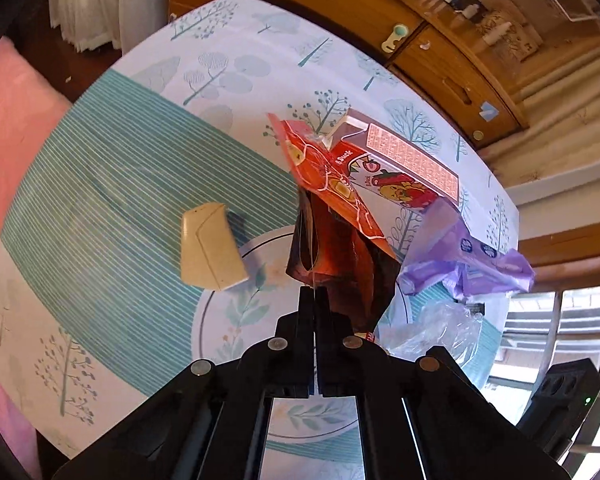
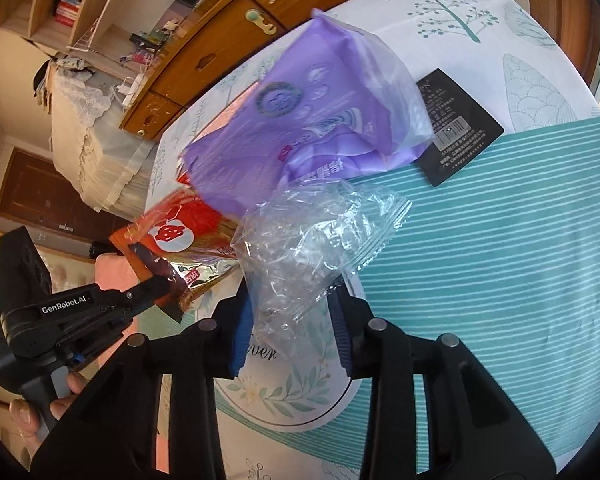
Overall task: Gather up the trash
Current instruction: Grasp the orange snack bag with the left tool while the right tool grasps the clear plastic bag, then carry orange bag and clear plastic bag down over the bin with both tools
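Observation:
My left gripper (image 1: 314,292) is shut on a red snack wrapper (image 1: 332,196) and holds it above the table; it also shows in the right wrist view (image 2: 176,236), with the left gripper (image 2: 156,284) pinching its corner. A juice carton (image 1: 396,164) lies behind the wrapper. My right gripper (image 2: 292,320) is open, its fingers on either side of a crumpled clear plastic bag (image 2: 312,240). A purple plastic bag (image 2: 312,120) lies just beyond it and also shows in the left wrist view (image 1: 460,256). A cream folded carton piece (image 1: 208,248) lies on the tablecloth.
A black card (image 2: 456,128) lies on the tablecloth (image 2: 500,260) past the purple bag. Wooden cabinets (image 1: 380,12) stand behind the table. A pink cushion (image 1: 12,140) lies left of the table. The table edge runs near the cabinets.

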Tool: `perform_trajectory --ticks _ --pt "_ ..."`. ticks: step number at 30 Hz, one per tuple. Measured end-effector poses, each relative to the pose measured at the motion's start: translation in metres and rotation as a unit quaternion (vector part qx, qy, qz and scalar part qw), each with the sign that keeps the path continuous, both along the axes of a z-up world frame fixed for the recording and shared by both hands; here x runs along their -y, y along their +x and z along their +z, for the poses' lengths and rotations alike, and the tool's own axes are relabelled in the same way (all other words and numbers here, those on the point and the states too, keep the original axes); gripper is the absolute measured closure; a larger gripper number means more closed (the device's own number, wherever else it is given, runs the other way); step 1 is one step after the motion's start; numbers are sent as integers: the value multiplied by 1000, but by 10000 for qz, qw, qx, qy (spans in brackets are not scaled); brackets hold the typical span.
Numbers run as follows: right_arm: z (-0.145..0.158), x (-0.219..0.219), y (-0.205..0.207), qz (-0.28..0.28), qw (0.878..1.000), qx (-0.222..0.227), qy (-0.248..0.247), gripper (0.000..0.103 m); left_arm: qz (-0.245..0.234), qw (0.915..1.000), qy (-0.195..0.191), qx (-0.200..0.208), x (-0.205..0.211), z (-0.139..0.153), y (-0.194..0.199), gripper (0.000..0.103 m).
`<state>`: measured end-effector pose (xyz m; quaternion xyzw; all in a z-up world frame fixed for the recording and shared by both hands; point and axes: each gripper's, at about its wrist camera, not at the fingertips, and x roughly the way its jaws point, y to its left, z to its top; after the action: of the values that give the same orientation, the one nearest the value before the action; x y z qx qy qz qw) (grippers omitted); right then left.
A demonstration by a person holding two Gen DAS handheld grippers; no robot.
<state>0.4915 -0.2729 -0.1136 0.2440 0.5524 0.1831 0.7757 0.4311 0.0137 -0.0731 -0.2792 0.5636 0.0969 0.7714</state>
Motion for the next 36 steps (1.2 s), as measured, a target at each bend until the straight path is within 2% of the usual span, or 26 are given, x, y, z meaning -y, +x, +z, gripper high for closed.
perform_trajectory --ticks 8,14,19,23,29,36 --pt "23 -10 -47 302 9995 109 39 72 -493 9971 536 230 -1 41 -52 103" --pt "34 -21 -97 436 9990 136 -15 72 -773 9945 666 249 -9 56 -109 103" --pt "44 -23 -152 411 9988 231 -98 72 -1143 9901 674 455 -19 72 -165 103" --pt "55 -36 -215 217 9991 323 -185 72 -1493 9847 633 634 -30 86 -211 103" --pt "65 -54 -315 -153 9984 458 -287 72 -2068 9722 563 940 -56 103 -292 103" --pt "56 -82 -426 -450 9970 420 -475 72 -2748 9554 563 925 -83 94 -380 103"
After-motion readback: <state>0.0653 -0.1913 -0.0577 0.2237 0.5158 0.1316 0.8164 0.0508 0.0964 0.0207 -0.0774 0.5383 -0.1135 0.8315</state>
